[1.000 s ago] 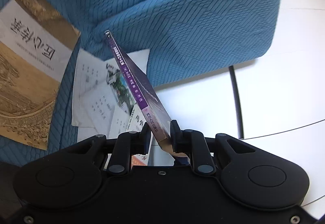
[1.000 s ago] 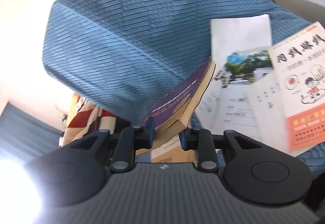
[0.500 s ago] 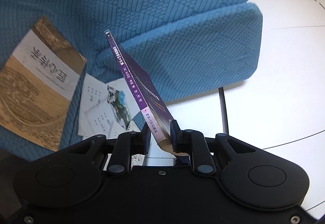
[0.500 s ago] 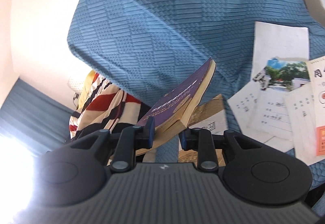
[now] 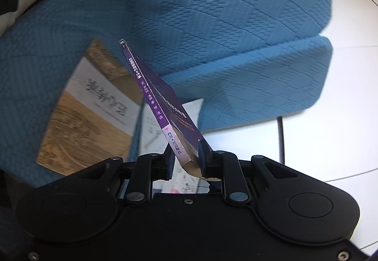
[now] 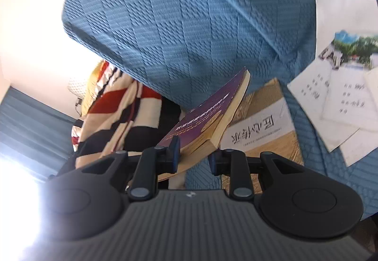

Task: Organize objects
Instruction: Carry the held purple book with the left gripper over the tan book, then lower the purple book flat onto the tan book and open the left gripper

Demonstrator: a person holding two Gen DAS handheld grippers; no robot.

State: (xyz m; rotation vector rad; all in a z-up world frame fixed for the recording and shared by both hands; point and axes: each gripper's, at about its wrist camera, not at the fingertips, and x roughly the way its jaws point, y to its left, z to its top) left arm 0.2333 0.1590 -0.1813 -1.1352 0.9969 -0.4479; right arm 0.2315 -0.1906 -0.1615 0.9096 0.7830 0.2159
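As sofa (image 5: 212, 12) recedes, purple book (image 5: 163, 105) still clamped

The left gripper (image 5: 185, 158) is glossy black plastic with two round caps, silver pivot pins and small screws. The right gripper (image 6: 193, 154) has a ribbed grey top and blue-edged fingers (image 6: 175, 145).
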